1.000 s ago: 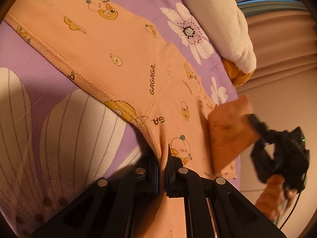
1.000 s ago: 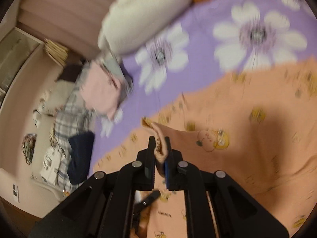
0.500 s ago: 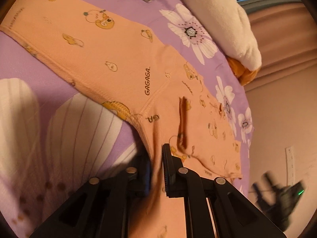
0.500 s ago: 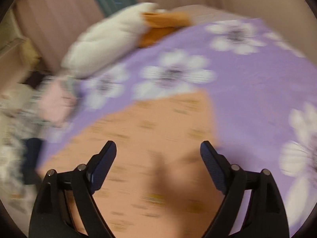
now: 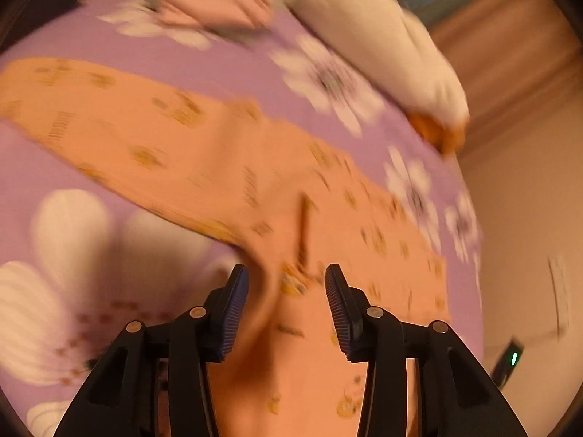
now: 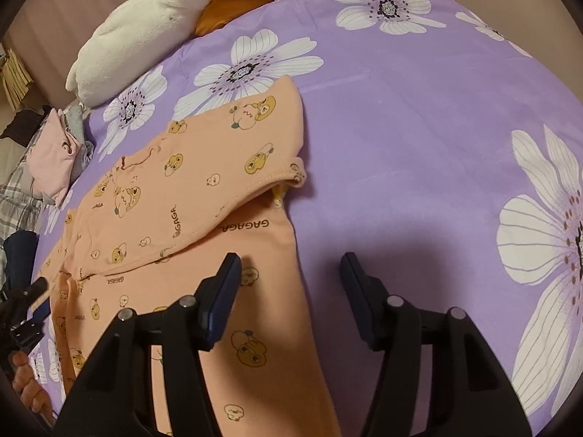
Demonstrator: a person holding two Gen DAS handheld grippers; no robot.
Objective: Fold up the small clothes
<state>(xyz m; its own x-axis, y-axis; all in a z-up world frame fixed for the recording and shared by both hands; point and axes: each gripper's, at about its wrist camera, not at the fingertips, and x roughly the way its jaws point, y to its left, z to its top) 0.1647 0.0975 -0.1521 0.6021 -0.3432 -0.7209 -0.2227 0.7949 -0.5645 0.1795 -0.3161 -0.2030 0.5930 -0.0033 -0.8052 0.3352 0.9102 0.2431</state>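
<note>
An orange garment [image 6: 189, 196] printed with cartoon animals lies on the purple flowered bedsheet [image 6: 400, 145], its upper part folded over the lower part. My right gripper [image 6: 291, 266] hovers over the garment's right edge. Its jaws are closing and only flat cloth and sheet lie under the gap. In the blurred left wrist view, my left gripper [image 5: 287, 276] is above the same garment [image 5: 164, 145]. Its jaws are opening, and a raised ridge of cloth stands loose by the left finger [image 5: 233, 302]. The left gripper [image 6: 22, 309] also shows at the right wrist view's left edge.
A white and orange plush pillow [image 6: 145, 25] lies at the far edge of the bed. A pile of pink, grey and plaid clothes [image 6: 51, 153] sits to the left of it. A hand [image 6: 25, 389] holds the left gripper. A beige wall [image 5: 528, 218] borders the bed.
The left gripper let go of the pinched fabric ridge, its jaws parted and it lifted. The right gripper released the corner it carried, swung across, and now hangs over the garment's right edge.
</note>
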